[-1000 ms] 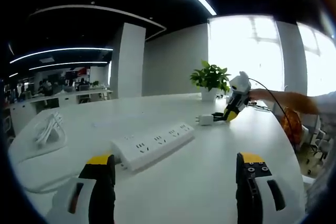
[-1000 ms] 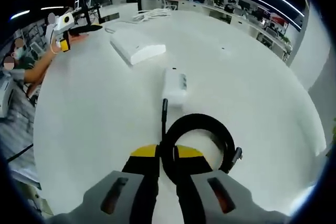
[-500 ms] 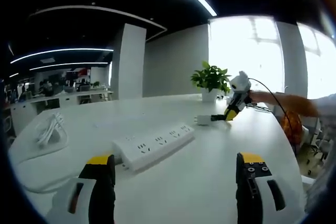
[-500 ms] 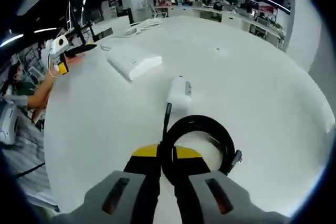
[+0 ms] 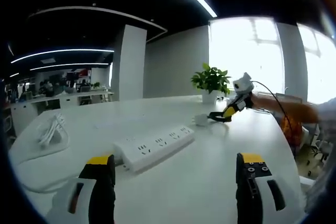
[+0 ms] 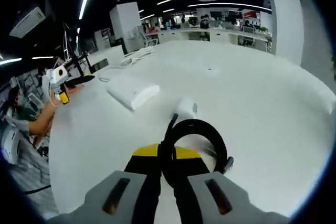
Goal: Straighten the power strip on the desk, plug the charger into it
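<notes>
white power strip (image 5: 153, 146) lies on the tabletop (image 5: 210, 182) beyond the left gripper (image 5: 176, 190), fingers apart. right gripper (image 6: 167, 167) fingers are clamped on the charger (image 6: 186, 109) cable (image 6: 197, 148), charger just beyond.

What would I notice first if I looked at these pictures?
Probably the black coiled cable, pinched in the right gripper just above the white desk, with the white charger hanging at its far end. Next, the long white power strip lying slantwise ahead of the open left gripper.
</notes>
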The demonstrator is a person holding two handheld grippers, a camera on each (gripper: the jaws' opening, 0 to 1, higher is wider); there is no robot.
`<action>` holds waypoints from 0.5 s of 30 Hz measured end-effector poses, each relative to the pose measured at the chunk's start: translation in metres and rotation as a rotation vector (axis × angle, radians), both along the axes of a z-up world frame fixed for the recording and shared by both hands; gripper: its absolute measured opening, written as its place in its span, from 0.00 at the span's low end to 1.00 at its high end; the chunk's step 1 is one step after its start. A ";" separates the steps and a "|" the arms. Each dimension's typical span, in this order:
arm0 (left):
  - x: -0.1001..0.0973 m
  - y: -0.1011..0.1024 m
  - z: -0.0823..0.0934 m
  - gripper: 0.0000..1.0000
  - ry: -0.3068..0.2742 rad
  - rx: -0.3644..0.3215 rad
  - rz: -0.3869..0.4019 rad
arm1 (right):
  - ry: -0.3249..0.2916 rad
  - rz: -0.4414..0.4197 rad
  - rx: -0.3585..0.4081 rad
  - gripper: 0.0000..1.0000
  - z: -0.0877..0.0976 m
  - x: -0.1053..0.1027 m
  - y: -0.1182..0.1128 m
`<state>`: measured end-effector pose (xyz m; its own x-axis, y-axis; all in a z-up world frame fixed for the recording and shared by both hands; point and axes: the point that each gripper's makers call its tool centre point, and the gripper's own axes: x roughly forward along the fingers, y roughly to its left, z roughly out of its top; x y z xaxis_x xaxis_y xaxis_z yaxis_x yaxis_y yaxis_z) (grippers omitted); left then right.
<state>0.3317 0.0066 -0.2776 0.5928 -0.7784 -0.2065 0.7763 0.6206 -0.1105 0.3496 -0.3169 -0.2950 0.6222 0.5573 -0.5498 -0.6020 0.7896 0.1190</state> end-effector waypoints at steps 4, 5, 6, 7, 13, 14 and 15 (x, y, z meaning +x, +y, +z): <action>0.000 -0.001 0.001 0.97 0.000 -0.003 -0.001 | -0.069 -0.036 0.057 0.05 0.011 -0.005 0.013; 0.000 -0.001 0.001 0.97 0.000 -0.004 -0.001 | -0.086 -0.043 0.080 0.05 0.015 -0.003 0.014; 0.000 -0.001 0.001 0.97 0.000 -0.004 -0.003 | -0.100 -0.050 0.092 0.05 0.018 -0.002 0.014; 0.000 -0.002 0.001 0.97 0.000 -0.003 -0.004 | -0.114 -0.058 0.100 0.05 0.021 -0.001 0.014; 0.001 -0.002 0.004 0.97 -0.006 -0.006 -0.002 | -0.179 -0.089 0.150 0.04 0.030 -0.004 0.025; 0.001 -0.002 0.005 0.97 -0.006 -0.006 -0.003 | -0.191 -0.094 0.144 0.04 0.030 -0.002 0.025; 0.001 -0.002 0.005 0.97 -0.007 -0.005 -0.002 | -0.202 -0.100 0.149 0.04 0.031 0.000 0.024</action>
<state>0.3329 0.0051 -0.2726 0.5930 -0.7804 -0.1985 0.7780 0.6188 -0.1085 0.3496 -0.2933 -0.2637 0.7668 0.5533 -0.3254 -0.5454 0.8289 0.1243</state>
